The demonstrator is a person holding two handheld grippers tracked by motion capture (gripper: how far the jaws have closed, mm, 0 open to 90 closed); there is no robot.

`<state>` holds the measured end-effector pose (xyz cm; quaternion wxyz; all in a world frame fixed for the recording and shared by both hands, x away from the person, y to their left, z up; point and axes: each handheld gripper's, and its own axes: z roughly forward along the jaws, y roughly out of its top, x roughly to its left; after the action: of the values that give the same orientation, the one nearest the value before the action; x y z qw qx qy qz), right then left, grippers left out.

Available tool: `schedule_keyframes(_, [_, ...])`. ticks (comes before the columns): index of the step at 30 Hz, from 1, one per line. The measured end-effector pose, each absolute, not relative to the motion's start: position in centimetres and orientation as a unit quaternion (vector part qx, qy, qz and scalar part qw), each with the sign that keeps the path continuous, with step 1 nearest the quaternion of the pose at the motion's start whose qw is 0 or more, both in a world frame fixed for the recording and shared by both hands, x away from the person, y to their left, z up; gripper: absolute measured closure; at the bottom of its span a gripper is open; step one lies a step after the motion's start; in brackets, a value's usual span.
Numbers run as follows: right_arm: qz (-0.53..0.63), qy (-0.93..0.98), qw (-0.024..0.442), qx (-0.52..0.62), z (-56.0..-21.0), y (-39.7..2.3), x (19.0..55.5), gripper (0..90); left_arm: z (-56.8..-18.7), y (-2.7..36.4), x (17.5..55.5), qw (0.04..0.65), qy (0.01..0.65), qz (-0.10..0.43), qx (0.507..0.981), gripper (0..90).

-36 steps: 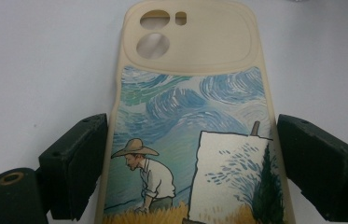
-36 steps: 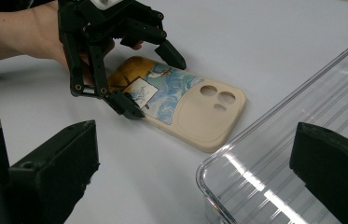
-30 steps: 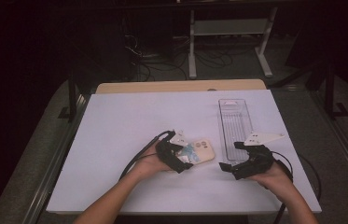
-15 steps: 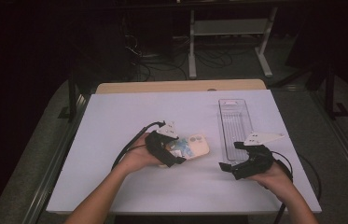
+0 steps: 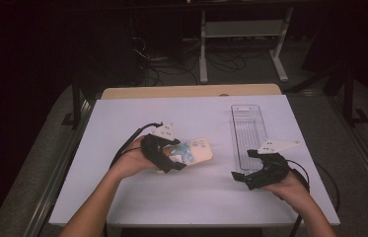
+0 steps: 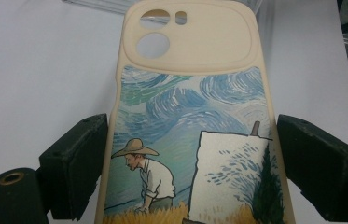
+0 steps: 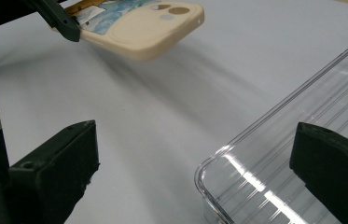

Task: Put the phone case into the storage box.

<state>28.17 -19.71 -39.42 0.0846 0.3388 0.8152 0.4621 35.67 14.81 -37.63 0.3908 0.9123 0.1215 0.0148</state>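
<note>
We have the phone case [image 6: 192,116] clamped across its width in our left gripper [image 5: 171,157], lifted clear of the table [image 5: 196,197]. Our right gripper [image 5: 253,173] rests with jaws open and empty beside the clear tray [image 5: 248,128]; putting the case in it seems the remaining step.

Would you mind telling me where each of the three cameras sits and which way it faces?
High view: above the person's side of the table, looking forward and down; both forearms, left gripper and right gripper show.
Left gripper view: on the left gripper, looking along its two black jaws at the phone case clamped between them.
Right gripper view: on the right gripper, looking past its wide-open jaws over the table at the clear tray.
Shared: the phone case and the clear tray appear in the high view and the right gripper view.
</note>
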Motion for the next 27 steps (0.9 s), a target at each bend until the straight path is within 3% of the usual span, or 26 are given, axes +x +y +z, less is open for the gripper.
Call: schedule_keyframes(27, [0.461,0.824,0.071,0.323,-38.0,-19.1,30.2,0.8,-36.6,18.3,35.7,0.381,0.103,0.015,0.919,11.6])
